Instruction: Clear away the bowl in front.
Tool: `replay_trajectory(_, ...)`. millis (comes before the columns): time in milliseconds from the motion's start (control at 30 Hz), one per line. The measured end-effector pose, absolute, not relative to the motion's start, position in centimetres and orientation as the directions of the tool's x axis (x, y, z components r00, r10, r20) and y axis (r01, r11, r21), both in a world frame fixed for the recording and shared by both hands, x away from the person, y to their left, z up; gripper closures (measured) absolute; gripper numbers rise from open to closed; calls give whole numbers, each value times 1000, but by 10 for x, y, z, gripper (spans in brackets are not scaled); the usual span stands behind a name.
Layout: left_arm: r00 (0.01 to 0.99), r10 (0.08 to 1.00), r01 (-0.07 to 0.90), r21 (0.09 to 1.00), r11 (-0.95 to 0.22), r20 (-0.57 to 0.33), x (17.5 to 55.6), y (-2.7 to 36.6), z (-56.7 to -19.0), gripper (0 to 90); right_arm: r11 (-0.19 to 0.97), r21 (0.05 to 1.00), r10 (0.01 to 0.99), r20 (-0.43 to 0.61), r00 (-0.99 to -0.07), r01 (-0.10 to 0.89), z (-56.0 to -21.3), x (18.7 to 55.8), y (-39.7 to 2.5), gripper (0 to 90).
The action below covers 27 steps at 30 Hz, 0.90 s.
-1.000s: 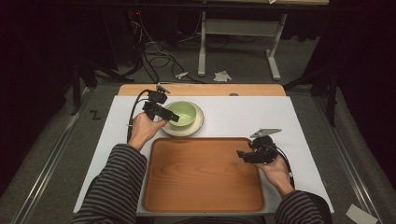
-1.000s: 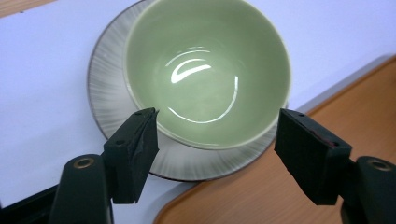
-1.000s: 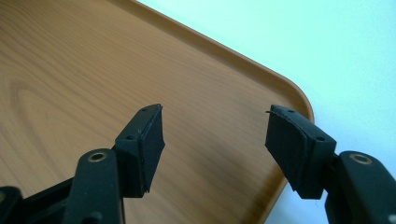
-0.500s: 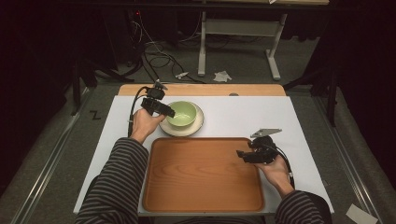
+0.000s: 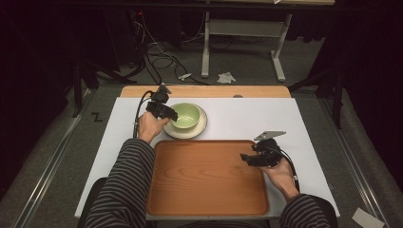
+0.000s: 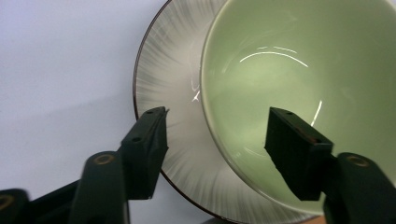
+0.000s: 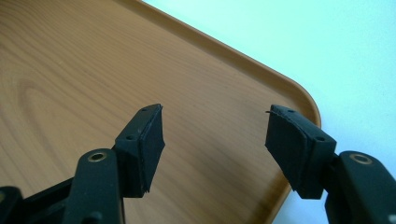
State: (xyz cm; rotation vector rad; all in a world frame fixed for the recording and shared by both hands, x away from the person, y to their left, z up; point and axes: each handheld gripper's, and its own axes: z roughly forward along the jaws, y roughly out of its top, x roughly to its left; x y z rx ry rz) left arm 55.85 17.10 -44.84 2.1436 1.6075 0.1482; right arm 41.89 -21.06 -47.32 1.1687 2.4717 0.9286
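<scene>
Bowl (image 5: 186, 115) sits on plate (image 5: 199, 128), nothing inside.

The green bowl (image 6: 299, 93) looks like glazed ceramic, smooth and glossy, with curved highlights inside. The plate (image 6: 173, 93) under it is glossy too (fine radial streaks run to a dark rim). The tray (image 7: 93, 70) shows wood grain with a satin sheen. The table (image 5: 247, 118) is matt white. The jaw pads look matt black, rubbery.
</scene>
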Motion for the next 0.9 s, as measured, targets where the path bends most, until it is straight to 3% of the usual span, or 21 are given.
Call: replay_trajectory(900,341,919,900,351,-259,-196,565,163,-464,677,481,635,759,43,-649,604,-475,419,-210,384)
